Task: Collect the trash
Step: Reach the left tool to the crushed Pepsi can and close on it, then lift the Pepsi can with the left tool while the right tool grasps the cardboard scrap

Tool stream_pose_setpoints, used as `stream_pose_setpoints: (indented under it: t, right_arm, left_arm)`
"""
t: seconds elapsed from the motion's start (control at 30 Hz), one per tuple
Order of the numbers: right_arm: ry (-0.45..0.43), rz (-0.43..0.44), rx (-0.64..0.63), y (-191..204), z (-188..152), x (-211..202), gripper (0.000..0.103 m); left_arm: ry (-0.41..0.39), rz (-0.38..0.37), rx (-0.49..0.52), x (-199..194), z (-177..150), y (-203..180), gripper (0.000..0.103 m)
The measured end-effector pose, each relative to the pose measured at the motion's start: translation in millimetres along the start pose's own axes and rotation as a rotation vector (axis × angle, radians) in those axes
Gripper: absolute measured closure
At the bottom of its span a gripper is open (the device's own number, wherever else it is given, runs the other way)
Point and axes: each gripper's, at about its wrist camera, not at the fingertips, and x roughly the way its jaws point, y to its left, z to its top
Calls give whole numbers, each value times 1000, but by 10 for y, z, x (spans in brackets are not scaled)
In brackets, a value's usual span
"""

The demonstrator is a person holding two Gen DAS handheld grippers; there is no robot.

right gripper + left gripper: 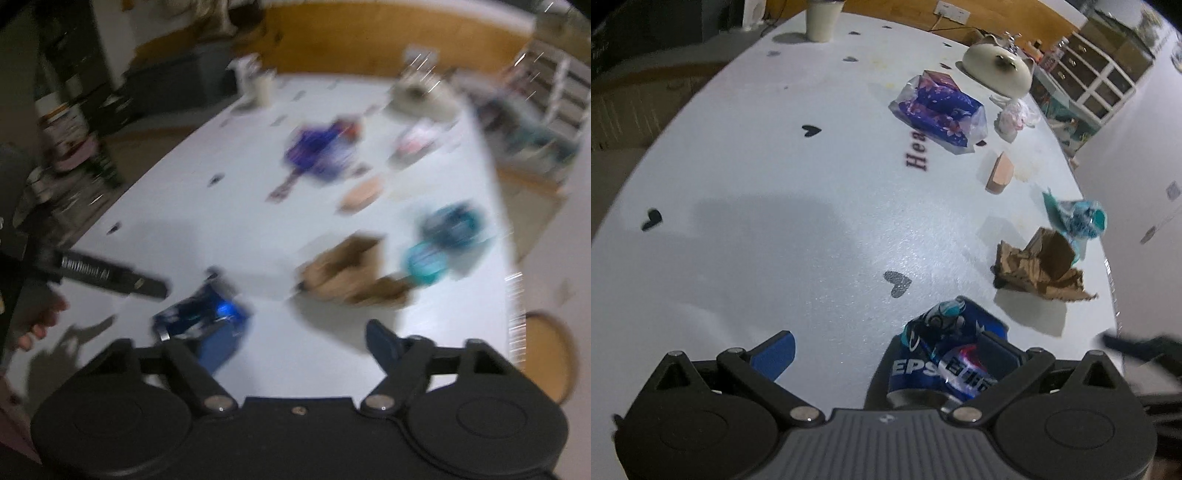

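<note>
Now my left gripper (886, 354) has its fingers spread wide over the white counter (757, 229). A crushed blue Pepsi can (945, 354) lies against the inner face of the right-hand finger (997, 350), well apart from the left-hand one, so nothing is clamped. Ahead and to the right of that finger sits a crumpled brown paper (1038, 266), and just beyond it a teal wrapper (1078, 218) near the counter's edge. Farther ahead I see a tan block (999, 177), then a purple packet (942, 112) in clear plastic, with a small white bag (1015, 116) to its right.

My right gripper (299, 343) also stands wide open and holds nothing; its view is badly blurred. The can (201, 317) shows just ahead of its left-hand finger (218, 347); whether they touch, I cannot tell. The brown paper (351, 273) lies straight ahead between the fingers, and the teal wrapper (443, 243) ahead of the right-hand one.
</note>
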Motion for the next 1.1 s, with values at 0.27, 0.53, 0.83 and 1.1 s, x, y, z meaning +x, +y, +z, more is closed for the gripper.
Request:
stream_pose_setpoints:
  t: [0.27, 0.53, 0.83, 1.1]
  right_arm:
    - [171, 169, 29, 229, 41, 570, 64]
    - [226, 111, 59, 122, -63, 773, 88]
    - [206, 80, 95, -3, -81, 831, 89]
    - [179, 51, 105, -41, -82, 816, 94]
  left_arm:
    - [78, -94, -10, 274, 44, 44, 13]
    - [156, -199, 0, 559, 100, 4, 36]
    - [244, -290, -19, 679, 6, -171, 50]
    - [297, -319, -100, 666, -145, -147, 52]
